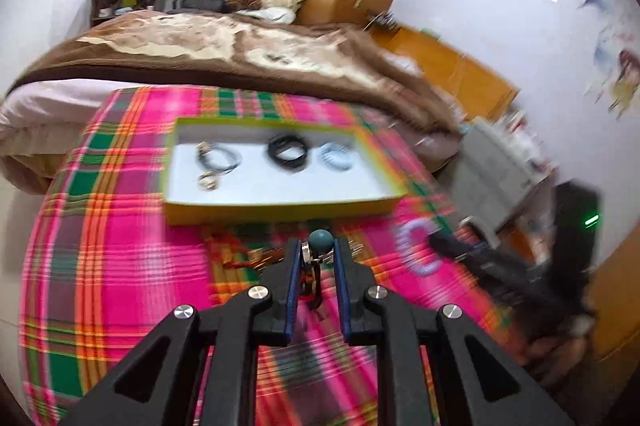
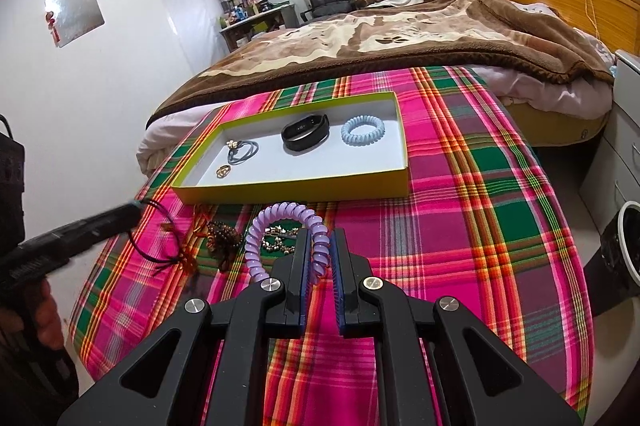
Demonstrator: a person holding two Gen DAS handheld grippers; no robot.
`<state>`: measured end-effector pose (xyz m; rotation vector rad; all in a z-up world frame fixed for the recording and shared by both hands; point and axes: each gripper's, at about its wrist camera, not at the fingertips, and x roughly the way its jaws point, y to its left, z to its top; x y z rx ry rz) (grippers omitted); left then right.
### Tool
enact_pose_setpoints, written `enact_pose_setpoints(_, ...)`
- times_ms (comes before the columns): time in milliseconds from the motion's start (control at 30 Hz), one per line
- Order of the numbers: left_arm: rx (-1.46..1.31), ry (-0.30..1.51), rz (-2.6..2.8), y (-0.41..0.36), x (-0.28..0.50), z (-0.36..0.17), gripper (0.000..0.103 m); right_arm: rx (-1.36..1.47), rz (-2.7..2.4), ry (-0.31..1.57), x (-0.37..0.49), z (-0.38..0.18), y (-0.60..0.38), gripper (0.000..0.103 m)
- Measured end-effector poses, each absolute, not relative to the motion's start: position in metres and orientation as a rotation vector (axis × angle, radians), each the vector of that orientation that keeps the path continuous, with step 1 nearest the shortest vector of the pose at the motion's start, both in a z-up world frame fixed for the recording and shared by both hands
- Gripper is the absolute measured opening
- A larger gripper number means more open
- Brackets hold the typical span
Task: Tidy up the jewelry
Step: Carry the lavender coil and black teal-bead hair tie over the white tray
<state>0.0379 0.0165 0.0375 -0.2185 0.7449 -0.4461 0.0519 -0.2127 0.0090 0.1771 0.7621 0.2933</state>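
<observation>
pinching a purple spiral hair tie in my right gripper, pads pressed onto its right arc; the rest of the loop sticks out up and to the left of the fingers, above the plaid cloth. from the left wrist view the same tie shows blurred at 3 o'clock, on the tip of the right gripper.

my left gripper is closed down on a dark cord bracelet with a teal bead; the bead sits right at the fingertips, cord hanging between the pads. in the right wrist view that left gripper comes in from 9 o'clock, blurred, with the thin dark cord loop dangling off its tip; can't tell its jaw gap from that side.

yellow-green tray lies on the cloth at 12 o'clock from both grippers. inside it, left to right: small gold ring nearest the front-left corner, grey hair ties with a pearl charm just behind it, black fitness band in the middle, pale blue spiral tie toward the right end. all apart from each other.

on the cloth, between the tray's front wall and my right fingers: brown bead string and a pale bead bracelet, the latter partly behind the purple tie. bed with brown blanket lies beyond the tray.
</observation>
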Motion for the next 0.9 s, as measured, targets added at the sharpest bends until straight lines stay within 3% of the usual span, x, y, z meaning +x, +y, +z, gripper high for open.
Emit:
enact_pose_setpoints(367,-0.209,0.726,-0.472,0.011,0.039,0.046,0.017,0.185,0.291,0.767,0.057,0.008,-0.214,0.01)
enact_pose_setpoints(567,-0.148,0.818,-0.306,0.022,0.061,0.017,0.017,0.176,0.301,0.764,0.061,0.01,-0.21,0.01)
enact_pose_setpoints(900,-0.071,0.805,-0.16,0.05,0.062,0.013,0.017,0.162,0.321,0.777,0.071,0.007,-0.2,0.01)
